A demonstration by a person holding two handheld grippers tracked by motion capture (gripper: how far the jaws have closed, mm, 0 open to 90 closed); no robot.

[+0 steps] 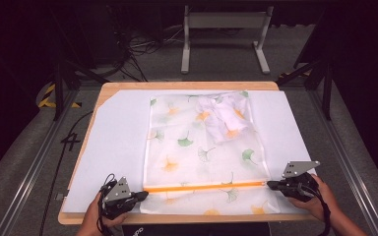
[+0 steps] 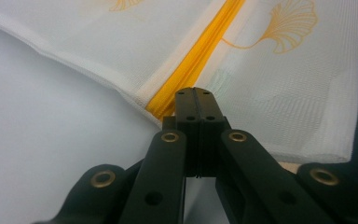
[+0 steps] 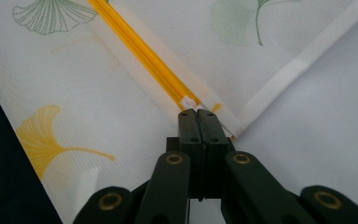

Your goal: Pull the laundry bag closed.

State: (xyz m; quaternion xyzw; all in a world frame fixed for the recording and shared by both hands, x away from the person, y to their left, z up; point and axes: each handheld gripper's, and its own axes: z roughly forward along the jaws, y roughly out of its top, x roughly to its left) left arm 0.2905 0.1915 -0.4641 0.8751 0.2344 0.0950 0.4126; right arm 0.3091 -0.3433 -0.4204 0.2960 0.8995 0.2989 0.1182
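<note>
A white mesh bag point(image 1: 202, 147) printed with ginkgo leaves lies flat on the table, with a white garment point(image 1: 224, 115) bunched inside its far end. An orange-yellow zipper point(image 1: 204, 187) runs across its near end. My left gripper point(image 1: 145, 195) sits at the zipper's left end; in the left gripper view the jaws point(image 2: 195, 91) are pressed together on the bag's edge by the zipper point(image 2: 200, 56). My right gripper point(image 1: 270, 185) is at the right end, its jaws point(image 3: 196, 112) shut at the white zipper pull point(image 3: 189, 101) on the zipper point(image 3: 140, 56).
A white sheet point(image 1: 113, 142) covers the wooden table point(image 1: 187, 85). Beyond the far edge a metal stand point(image 1: 224, 22) and loose cables point(image 1: 138, 46) sit on the floor. Dark frame rails run along both sides of the table.
</note>
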